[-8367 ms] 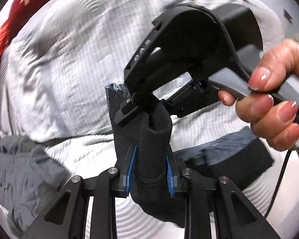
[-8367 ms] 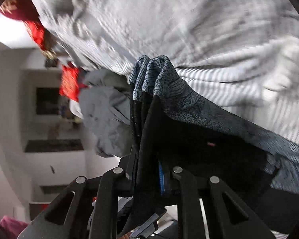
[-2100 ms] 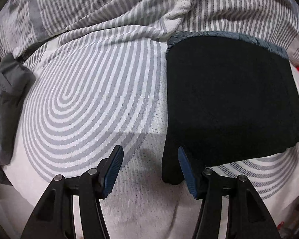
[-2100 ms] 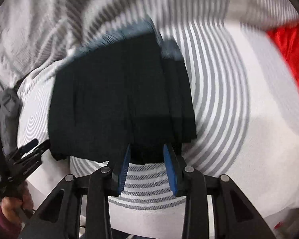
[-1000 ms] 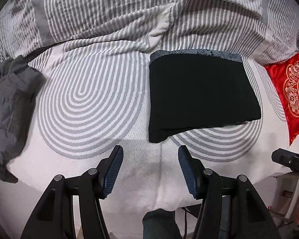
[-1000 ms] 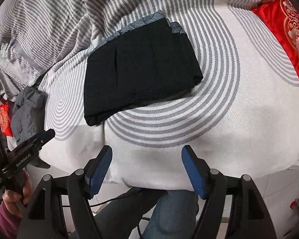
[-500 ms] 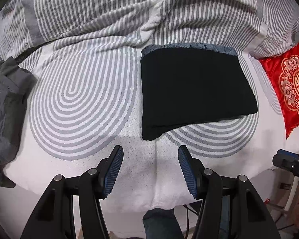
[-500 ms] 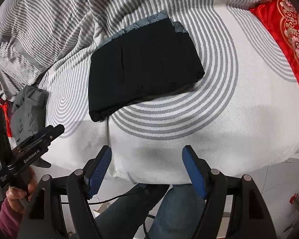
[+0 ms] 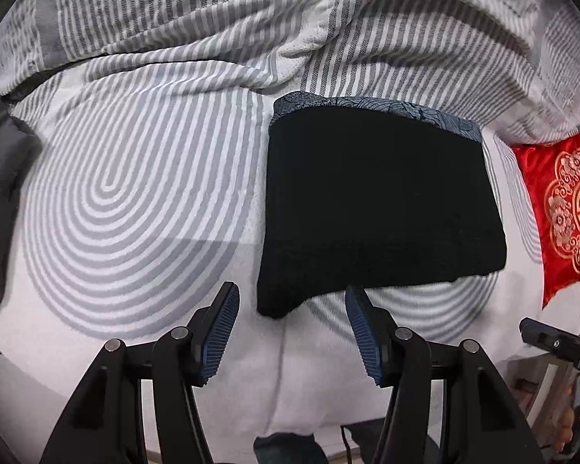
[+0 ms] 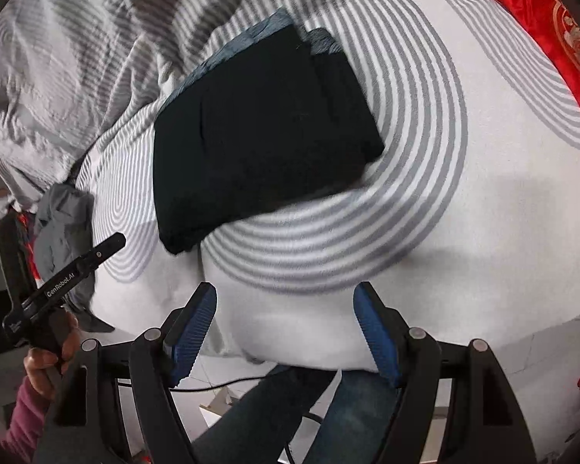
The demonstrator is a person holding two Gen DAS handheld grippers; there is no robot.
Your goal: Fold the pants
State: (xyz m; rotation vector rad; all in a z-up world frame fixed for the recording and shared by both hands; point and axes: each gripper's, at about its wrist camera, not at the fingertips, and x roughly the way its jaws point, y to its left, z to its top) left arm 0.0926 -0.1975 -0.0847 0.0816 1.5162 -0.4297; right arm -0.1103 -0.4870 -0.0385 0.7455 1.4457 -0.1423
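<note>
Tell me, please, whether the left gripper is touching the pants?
Apart: in the left wrist view the left gripper stands open above the bed, with the pants lying flat past its blue pads.

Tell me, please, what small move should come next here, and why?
Probably pull both grippers away and stop. The pants already lie as a flat folded rectangle on the bed, and the left gripper and right gripper are open and hold nothing.

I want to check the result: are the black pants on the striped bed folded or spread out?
Folded. The black pants lie as one compact rectangle on the striped bed sheet, layered edges visible at one end; neither gripper touches them.
</note>
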